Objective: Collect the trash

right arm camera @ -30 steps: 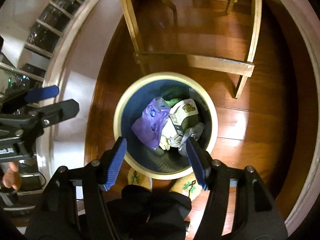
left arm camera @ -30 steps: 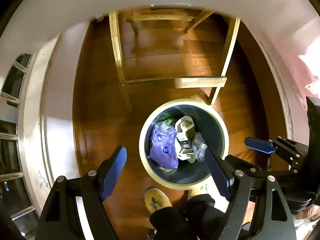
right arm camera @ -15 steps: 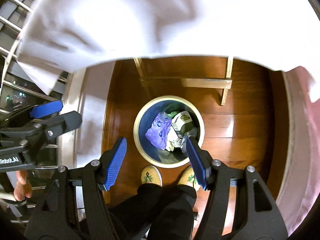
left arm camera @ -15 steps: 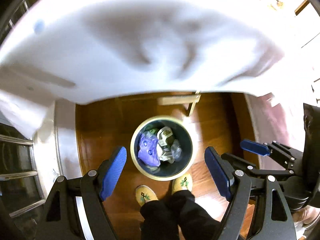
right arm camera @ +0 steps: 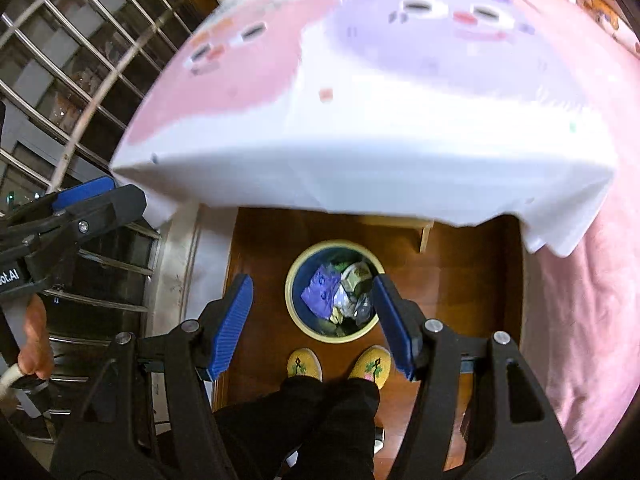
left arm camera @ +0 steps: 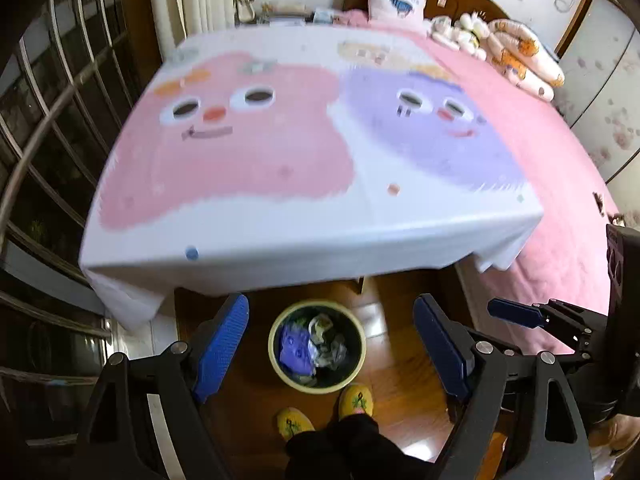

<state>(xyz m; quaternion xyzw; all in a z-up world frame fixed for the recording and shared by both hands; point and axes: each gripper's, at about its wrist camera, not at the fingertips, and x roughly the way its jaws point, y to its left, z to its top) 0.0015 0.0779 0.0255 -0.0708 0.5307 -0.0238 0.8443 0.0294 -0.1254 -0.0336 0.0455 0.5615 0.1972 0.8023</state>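
Observation:
A round bin (left arm camera: 276,356) with a pale yellow rim (right arm camera: 291,308) stands on the wooden floor far below both grippers. It holds trash: a purple bag (left arm camera: 295,351) (right arm camera: 323,289), a crumpled carton (right arm camera: 356,274) and clear plastic wrap (left arm camera: 334,350). My left gripper (left arm camera: 332,344) is open high above the bin, nothing between its blue pads (left arm camera: 220,346). My right gripper (right arm camera: 312,320) is open too, also empty, its pads (right arm camera: 394,324) framing the bin. In the left wrist view the right gripper (left arm camera: 516,316) shows at the right edge.
A table under a white cloth (left arm camera: 304,236) (right arm camera: 360,160) printed with pink and purple cartoon faces overhangs the floor beyond the bin. A pink bed (left arm camera: 560,184) lies to the right, a barred window (left arm camera: 44,128) to the left. The person's yellow slippers (left arm camera: 356,400) (right arm camera: 304,364) stand beside the bin.
Both grippers have risen well above the bin, from below the table's edge to above its top. The bin looks much smaller now. Both stayed open and empty.

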